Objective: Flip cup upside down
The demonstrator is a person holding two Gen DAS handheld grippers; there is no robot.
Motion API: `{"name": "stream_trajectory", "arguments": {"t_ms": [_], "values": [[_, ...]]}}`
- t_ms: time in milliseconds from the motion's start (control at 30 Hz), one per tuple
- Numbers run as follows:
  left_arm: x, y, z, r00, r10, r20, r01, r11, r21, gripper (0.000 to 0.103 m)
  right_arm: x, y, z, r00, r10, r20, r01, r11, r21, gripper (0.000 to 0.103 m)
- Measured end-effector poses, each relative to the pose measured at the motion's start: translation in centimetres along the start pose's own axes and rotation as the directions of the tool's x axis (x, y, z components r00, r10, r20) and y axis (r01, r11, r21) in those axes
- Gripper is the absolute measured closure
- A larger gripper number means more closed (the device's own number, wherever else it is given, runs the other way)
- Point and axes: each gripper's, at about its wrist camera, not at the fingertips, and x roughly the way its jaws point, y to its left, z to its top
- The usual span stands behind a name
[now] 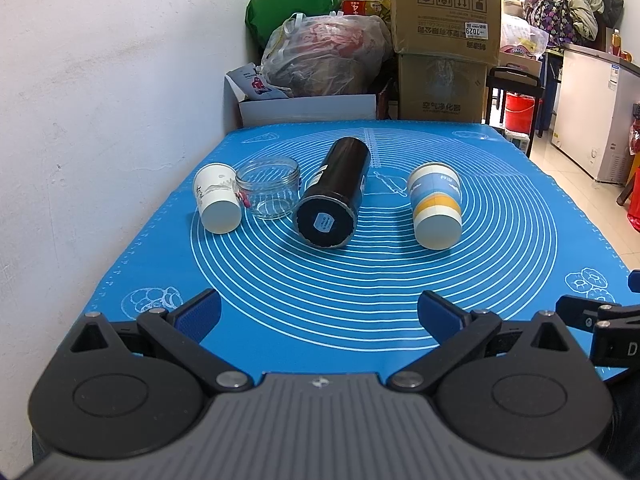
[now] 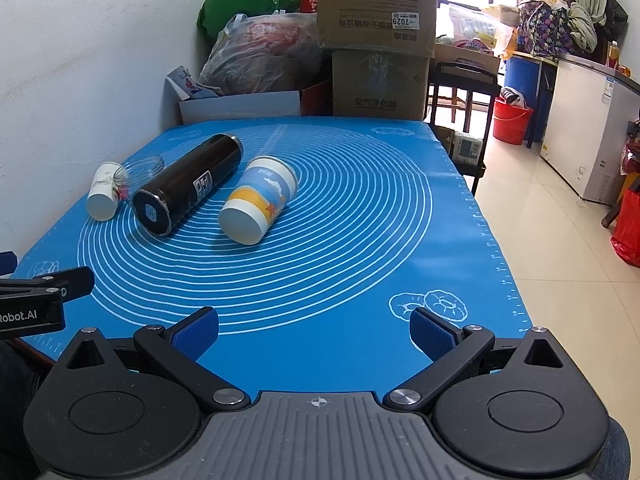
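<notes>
Several cups lie on their sides on a blue mat (image 1: 360, 300). A blue, white and yellow paper cup (image 1: 435, 205) lies at the right, base toward me; it also shows in the right wrist view (image 2: 258, 206). A white paper cup (image 1: 218, 203) lies at the left, also seen in the right wrist view (image 2: 105, 196). A clear glass jar (image 1: 269, 189) lies beside it. A black flask (image 1: 334, 194) lies in the middle, also seen in the right wrist view (image 2: 186, 184). My left gripper (image 1: 319, 314) and right gripper (image 2: 314, 330) are open and empty near the mat's front edge.
A white wall runs along the left. Cardboard boxes (image 1: 444, 40), plastic bags (image 1: 324, 56) and a white box stand behind the table's far edge. The mat's right edge drops to a tiled floor (image 2: 560, 260) with a red bucket (image 2: 511, 120) and a freezer.
</notes>
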Motion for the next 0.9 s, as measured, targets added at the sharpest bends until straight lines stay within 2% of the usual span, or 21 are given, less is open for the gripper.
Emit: {"name": "stream_trajectory", "arguments": {"t_ms": [233,367,500,667,800,900], "values": [[1.3,-1.1,1.0,1.0,0.001,0.018,-0.002,1.0,0.028,0.0,0.9,-1.3,0.7,1.0,-0.017,0.006,0.017,1.0,0.023,0.0],[2.8,-2.2,2.6,1.0,-0.014,0.021,0.013,0.999,0.041,0.0,1.4,-2.2,1.0,0.999,-0.033,0.012,0.032,0.999,0.037,0.0],[4.4,-4.0,4.6,0.998,0.001,0.066,-0.006,0.996,0.089,0.0,2.4,-3.1,1.2,0.999,-0.05,0.005,0.05,0.998,0.05,0.0],[8.3,-5.9,7.2,0.998,-0.05,0.025,0.047,0.995,0.091,0.0,4.0,-4.3,1.4,0.997,-0.07,-0.014,0.071,0.995,0.073,0.0],[12.1,-8.5,8.5,0.993,-0.109,-0.043,0.112,0.988,0.102,0.0,5.3,-5.2,1.5,0.996,-0.083,-0.027,0.085,0.993,0.088,0.0],[14.7,-10.4,8.6,0.991,-0.102,-0.086,0.113,0.985,0.128,0.0,6.0,-5.8,1.4,0.995,-0.092,-0.036,0.095,0.991,0.098,0.0]]}}
